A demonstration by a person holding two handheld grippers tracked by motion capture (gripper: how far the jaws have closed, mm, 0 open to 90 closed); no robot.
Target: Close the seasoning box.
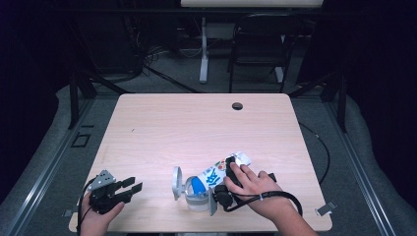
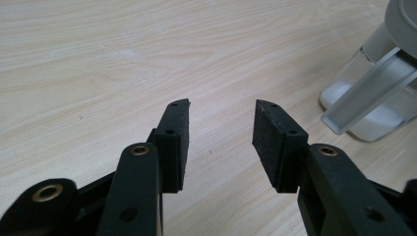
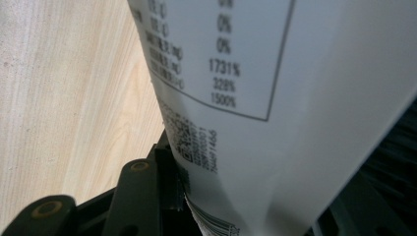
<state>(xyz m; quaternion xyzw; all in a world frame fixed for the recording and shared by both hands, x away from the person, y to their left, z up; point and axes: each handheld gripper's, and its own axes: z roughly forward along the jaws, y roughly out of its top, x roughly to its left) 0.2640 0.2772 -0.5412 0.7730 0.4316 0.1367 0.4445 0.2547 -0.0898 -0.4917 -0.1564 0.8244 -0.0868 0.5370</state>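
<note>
Right gripper [image 1: 227, 173]: clamped on a milk carton [image 1: 220, 173], whose white printed side is seen pressed between the jaws in the right gripper view [image 3: 275, 98]. The carton is held tilted, its blue-and-white lower end lowered toward the mouth of a clear pitcher [image 1: 195, 192] that stands near the front edge of the wooden table [image 1: 196, 123]; whether the carton touches the rim cannot be told. The pitcher's grey lid [image 1: 176, 183] is hinged open to one side. Left gripper [image 1: 129, 188]: jaws spread partway with nothing between the pads [image 2: 268, 137], held low over bare table, near the pitcher's base [image 2: 364, 105] but apart from it.

Risks, as judged: the pitcher is left unsteadied, so a push from the carton could slide or tip it; the smooth carton wall, gripped across its broad face, could be crushed or slip in the jaws if the tilt is steepened; any contents could be spilled past the rim if the carton is misaligned with the opening
</note>
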